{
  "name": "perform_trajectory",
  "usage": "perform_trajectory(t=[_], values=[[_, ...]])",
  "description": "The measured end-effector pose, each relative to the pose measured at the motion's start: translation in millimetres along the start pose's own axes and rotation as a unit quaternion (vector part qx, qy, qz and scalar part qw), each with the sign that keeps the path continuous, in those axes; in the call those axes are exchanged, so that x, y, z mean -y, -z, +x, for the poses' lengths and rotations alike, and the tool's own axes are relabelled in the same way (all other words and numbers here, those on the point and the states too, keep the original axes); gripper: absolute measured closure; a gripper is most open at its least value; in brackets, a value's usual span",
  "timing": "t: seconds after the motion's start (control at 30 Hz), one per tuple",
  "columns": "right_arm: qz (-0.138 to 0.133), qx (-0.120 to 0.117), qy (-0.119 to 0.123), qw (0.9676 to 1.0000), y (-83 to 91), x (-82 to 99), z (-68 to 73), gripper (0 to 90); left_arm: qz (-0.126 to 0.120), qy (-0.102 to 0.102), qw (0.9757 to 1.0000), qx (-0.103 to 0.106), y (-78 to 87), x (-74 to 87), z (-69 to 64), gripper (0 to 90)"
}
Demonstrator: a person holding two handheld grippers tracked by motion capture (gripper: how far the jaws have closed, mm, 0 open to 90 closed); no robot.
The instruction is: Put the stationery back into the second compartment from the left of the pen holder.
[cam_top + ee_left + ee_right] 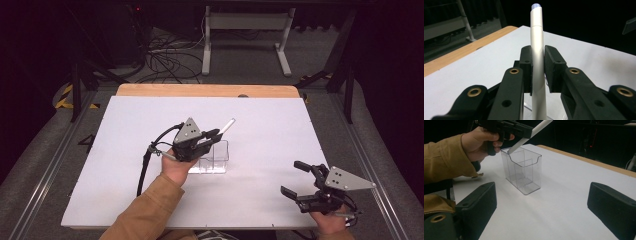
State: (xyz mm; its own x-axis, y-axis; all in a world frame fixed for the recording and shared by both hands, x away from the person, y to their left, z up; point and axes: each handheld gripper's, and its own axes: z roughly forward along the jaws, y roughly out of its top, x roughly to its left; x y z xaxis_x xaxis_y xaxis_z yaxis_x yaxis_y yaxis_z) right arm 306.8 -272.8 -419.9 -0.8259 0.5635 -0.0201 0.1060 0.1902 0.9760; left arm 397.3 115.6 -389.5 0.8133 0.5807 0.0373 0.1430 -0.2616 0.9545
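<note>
A slim white pen (226, 126) is clamped by the left claw (212, 134) just left of the centre of the high view, its lower tip held at the rim of a clear plastic organiser box (214, 157) that stands on the white desk (280, 130). The pen is judged light, stiff and smooth, so it could slip or swivel between the pads; the hold seen in the left gripper view, around the middle of the barrel (537, 62), seems the sound place to take it. It appears as a plain matte white cylinder with a seam near its upper end and a rounded pale cap. The box is thin-walled, transparent and divided inside, probably light enough to be tipped by a sideways push. The right claw (296, 178) is released, its jaws wide apart, at the lower right of the high view.
</note>
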Motion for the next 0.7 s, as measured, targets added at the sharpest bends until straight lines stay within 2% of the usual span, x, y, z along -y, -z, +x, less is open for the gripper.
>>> perform_trajectory(t=[0.17,0.37,0.7], values=[[0.003,-0.004,0.002,1.0000,-2.8,-0.5,-0.2,9.4,-0.003,0.002,1.0000,0.006,-0.5,1.5,-1.9,77.9],[0.003,-0.005,0.002,1.0000,-3.3,-1.0,-0.3,9.4,0.004,0.007,0.9999,0.007,-0.2,3.9,-2.1,77.8],[0.001,-0.006,0.004,1.0000,-3.3,-1.3,-0.5,9.4,0.022,0.003,0.9997,0.005,12.8,9.2,-3.8,77.5]])
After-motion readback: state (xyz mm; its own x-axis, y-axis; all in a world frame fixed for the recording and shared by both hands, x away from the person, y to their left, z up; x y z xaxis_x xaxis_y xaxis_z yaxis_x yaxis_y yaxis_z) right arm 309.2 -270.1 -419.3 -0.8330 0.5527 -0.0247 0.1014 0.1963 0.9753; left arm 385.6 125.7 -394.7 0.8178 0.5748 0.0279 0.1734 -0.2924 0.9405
